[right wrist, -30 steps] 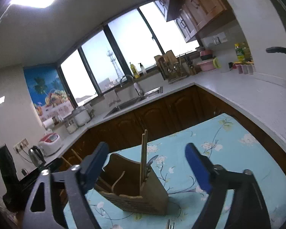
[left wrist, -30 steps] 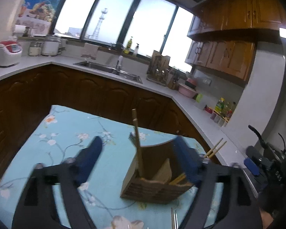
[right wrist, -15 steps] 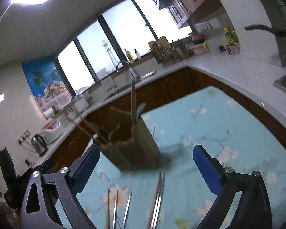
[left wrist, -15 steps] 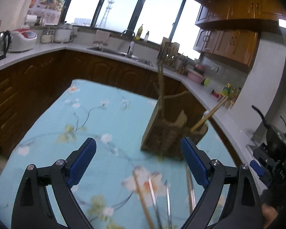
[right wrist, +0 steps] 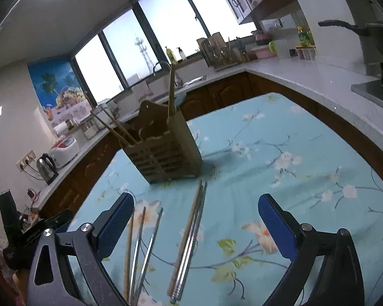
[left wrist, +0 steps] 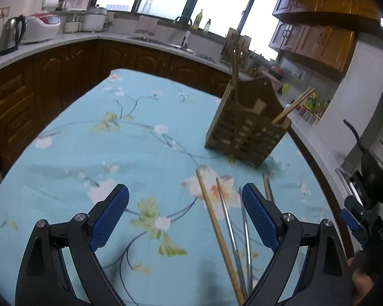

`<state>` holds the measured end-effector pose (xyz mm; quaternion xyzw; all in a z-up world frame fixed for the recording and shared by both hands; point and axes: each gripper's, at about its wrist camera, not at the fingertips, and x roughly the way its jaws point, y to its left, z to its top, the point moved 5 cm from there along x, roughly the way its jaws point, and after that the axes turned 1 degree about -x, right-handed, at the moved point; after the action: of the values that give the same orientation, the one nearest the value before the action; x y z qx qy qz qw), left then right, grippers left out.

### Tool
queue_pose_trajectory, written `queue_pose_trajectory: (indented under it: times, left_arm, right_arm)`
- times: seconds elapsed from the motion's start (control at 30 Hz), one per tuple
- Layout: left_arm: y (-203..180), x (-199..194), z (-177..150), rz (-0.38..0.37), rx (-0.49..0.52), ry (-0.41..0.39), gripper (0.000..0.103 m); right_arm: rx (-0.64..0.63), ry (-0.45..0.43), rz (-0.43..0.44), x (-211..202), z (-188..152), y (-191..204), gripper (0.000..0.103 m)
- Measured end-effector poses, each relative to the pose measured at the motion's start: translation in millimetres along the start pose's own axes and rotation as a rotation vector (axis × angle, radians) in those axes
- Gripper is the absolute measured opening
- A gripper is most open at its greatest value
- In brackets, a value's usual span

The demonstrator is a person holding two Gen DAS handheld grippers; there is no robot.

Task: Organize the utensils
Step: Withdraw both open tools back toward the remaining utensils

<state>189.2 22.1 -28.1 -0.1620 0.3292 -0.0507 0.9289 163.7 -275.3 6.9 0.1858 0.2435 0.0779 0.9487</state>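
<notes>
A slatted wooden utensil holder (left wrist: pixel 245 130) (right wrist: pixel 166 150) stands on the table's blue floral cloth (left wrist: pixel 115 140) (right wrist: pixel 293 153). Chopsticks lean out of one side (left wrist: pixel 293 107) (right wrist: pixel 115 127), and a wooden stick (right wrist: pixel 171 89) stands upright at its other corner. Loose on the cloth in front of it lie a wooden chopstick (left wrist: pixel 217 227) and thin metal chopsticks (left wrist: pixel 232 229). In the right wrist view they show as one bundle (right wrist: pixel 191 232) and a second group (right wrist: pixel 140 242). My left gripper (left wrist: pixel 185 196) is open above them, holding nothing. My right gripper (right wrist: pixel 195 204) is open too, hovering empty over the bundle.
White counters over dark wood cabinets wrap around the table. A kettle (left wrist: pixel 11 34) and a rice cooker (left wrist: pixel 42 26) stand at the left, and a sink lies under the window. A black wok (left wrist: pixel 375 178) sits on the stove at the right.
Both grippers have sunk toward the table and drawn back from the holder. The loose chopsticks have come into view between the jaws, which stand a little wider.
</notes>
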Motion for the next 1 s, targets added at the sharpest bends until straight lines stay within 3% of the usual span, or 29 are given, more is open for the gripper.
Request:
queue_pose_trajectory:
  times: [0.37,0.47,0.53,0.7,1.0]
  left_arm:
    - [3,15,-12,0.022,0.009,0.064,0.092]
    - [2,23,-14,0.034,0.022,0.089,0.092]
    - [1,30,-14,0.052,0.038,0.11,0.092]
    - [-4,54,-14,0.076,0.08,0.19,0.092]
    - [-15,87,-6,0.095,0.122,0.246,0.081]
  right_arm:
    - [-0.012,0.057,0.003,15,-19,3,0.098]
    - [-0.032,0.083,-0.031,25,-20,4,0.097]
    - [-0.039,0.105,-0.048,34,-21,4,0.092]
    - [-0.036,0.205,-0.063,65,-24,0,0.06]
    - [-0.051,0.301,-0.075,109,-23,-4,0.038]
